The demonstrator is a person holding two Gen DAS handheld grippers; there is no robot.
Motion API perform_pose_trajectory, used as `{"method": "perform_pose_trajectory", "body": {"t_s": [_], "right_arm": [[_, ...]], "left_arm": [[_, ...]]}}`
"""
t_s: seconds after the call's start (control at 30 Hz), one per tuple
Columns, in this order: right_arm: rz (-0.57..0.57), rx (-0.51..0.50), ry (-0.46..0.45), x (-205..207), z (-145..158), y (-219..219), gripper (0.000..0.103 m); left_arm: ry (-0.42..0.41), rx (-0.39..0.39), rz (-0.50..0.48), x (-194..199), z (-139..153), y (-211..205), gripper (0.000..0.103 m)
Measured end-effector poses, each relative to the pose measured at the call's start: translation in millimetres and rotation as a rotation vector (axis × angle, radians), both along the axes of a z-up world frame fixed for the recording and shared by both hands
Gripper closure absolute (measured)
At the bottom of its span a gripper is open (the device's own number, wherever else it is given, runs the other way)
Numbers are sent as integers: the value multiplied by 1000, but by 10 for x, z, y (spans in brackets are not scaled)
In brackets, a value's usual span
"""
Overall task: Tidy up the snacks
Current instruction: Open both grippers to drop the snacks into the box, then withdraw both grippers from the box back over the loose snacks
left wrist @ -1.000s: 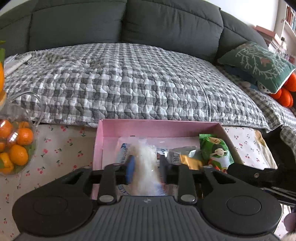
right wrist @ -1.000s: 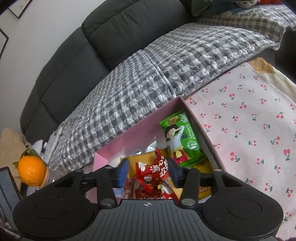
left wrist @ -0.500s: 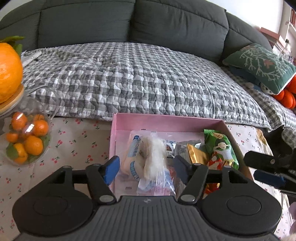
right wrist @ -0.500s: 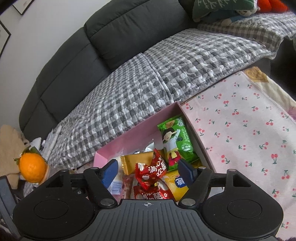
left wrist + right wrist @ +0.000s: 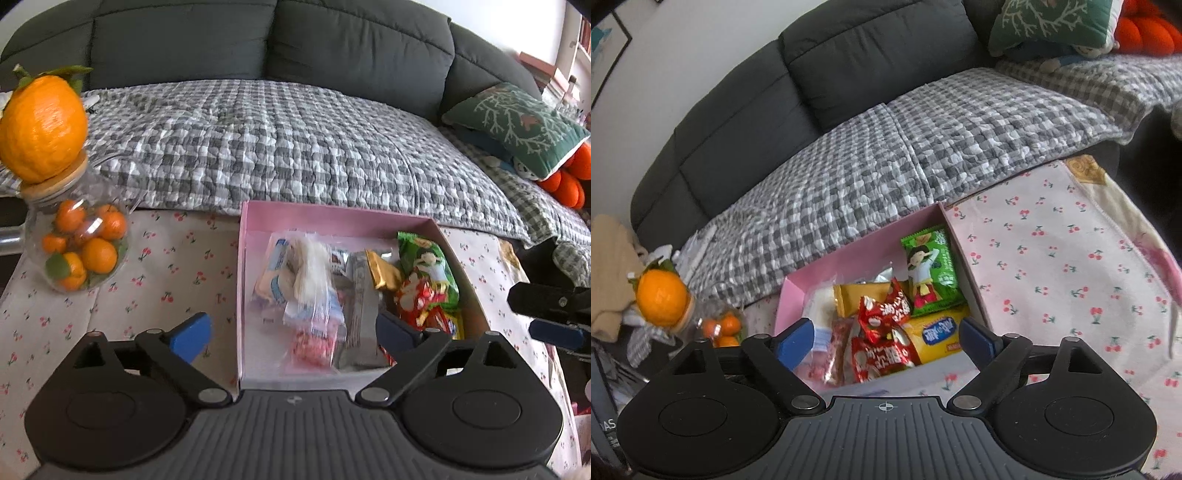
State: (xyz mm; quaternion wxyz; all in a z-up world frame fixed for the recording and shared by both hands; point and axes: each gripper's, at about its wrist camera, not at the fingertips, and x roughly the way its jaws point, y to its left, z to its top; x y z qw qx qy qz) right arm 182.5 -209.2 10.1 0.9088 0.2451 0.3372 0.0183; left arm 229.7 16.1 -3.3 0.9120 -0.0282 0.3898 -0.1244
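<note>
Snacks now lie loose in your pink box (image 5: 255, 221), frame centre: left gripper (image 5: 293, 328) and right gripper (image 5: 886, 339) are opening, both emptied since a second ago.

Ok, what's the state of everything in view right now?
Left gripper: jaws opening, nothing gripped.
Right gripper: jaws opening, nothing gripped.
Pink box: lidless, holding snack packets.
Clear-wrapped white snack: lying in the box.
Red packet: lying on the pile.
Glass jar: lidded, oranges inside.
</note>
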Motion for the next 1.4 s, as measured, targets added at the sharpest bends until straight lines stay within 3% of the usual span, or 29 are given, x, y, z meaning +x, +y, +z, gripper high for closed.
{"method": "perform_pose_trajectory", "body": {"t_s": [0.27, 0.6, 0.73, 0.97, 1.4], "right_arm": [[29, -72, 40, -234, 61, 11, 15], [68, -142, 101, -482, 66, 31, 15], [98, -147, 131, -595, 14, 42, 15], [162, -252, 141, -772, -69, 111, 15], [147, -329, 208, -968, -359, -82, 15]], "left_arm": [[7, 28, 3, -276, 38, 53, 1], [31, 30, 4, -586, 13, 98, 1], [11, 24, -8, -704, -47, 98, 1], [18, 23, -60, -879, -87, 125, 1], [15, 37, -137, -1047, -272, 142, 1]]}}
